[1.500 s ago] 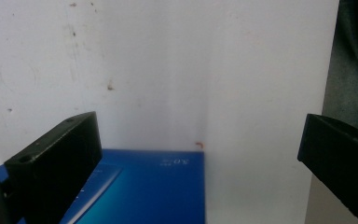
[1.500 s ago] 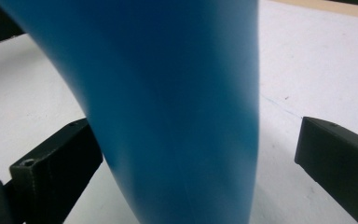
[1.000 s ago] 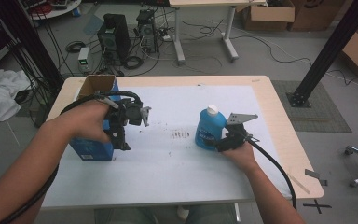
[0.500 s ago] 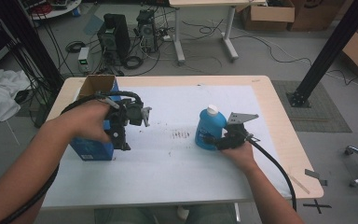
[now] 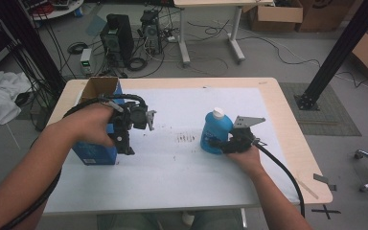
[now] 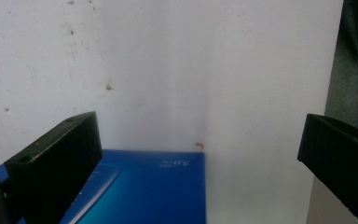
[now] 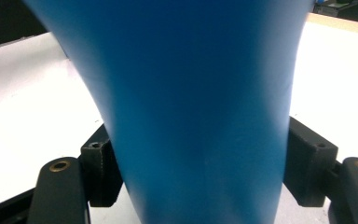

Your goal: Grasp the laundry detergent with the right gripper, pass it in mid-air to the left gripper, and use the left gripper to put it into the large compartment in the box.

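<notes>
Blue plastic bottle with a white cap stands upright right of centre on the desk. The right claw grips its lower body, one jaw pressed against each side. The left claw is spread wide, holding nothing, poised above the near end of a blue cardboard box at the desk's left.

Risks — the low grip leaves the bottle top-heavy, so a fast lift could tip it; the plastic wall may buckle under pressure. The box sits near the left edge — a sideways push could slide it off. Open room lies across the centre and near side.
</notes>
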Tool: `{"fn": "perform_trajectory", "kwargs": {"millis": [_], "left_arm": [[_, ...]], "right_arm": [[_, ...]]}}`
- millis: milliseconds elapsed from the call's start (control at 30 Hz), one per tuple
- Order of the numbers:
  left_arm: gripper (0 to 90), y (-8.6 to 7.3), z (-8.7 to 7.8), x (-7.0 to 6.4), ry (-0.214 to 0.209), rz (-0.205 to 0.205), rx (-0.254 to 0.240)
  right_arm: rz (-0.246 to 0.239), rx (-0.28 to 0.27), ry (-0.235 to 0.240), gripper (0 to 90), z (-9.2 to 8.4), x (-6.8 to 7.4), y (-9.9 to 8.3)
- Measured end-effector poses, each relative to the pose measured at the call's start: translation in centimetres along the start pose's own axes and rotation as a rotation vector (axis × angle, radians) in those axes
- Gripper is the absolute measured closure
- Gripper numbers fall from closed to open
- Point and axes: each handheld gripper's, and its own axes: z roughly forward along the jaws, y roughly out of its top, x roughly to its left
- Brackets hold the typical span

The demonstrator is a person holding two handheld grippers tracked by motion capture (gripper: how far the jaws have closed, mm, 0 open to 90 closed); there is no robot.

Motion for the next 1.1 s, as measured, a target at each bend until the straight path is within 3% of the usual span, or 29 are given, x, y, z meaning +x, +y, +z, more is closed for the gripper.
{"fn": "perform_trajectory", "kwargs": {"millis": [533,900,1100], "left_arm": [[0.1,0.1,0.3,0.1,-0.001,0.000,-0.005],[0.1,0.3,0.3,0.2,-0.004,0.003,0.000],[0.1,0.8,-0.2,0.2,0.004,0.013,-0.009]], "right_arm": [[-0.009,-0.018,0.003,38.4,0.1,0.2,0.0],[-0.066,0.005,-0.019,44.1,-0.2,0.5,0.5],[-0.089,0.016,-0.016,44.7,-1.4,1.2,1.5]]}}
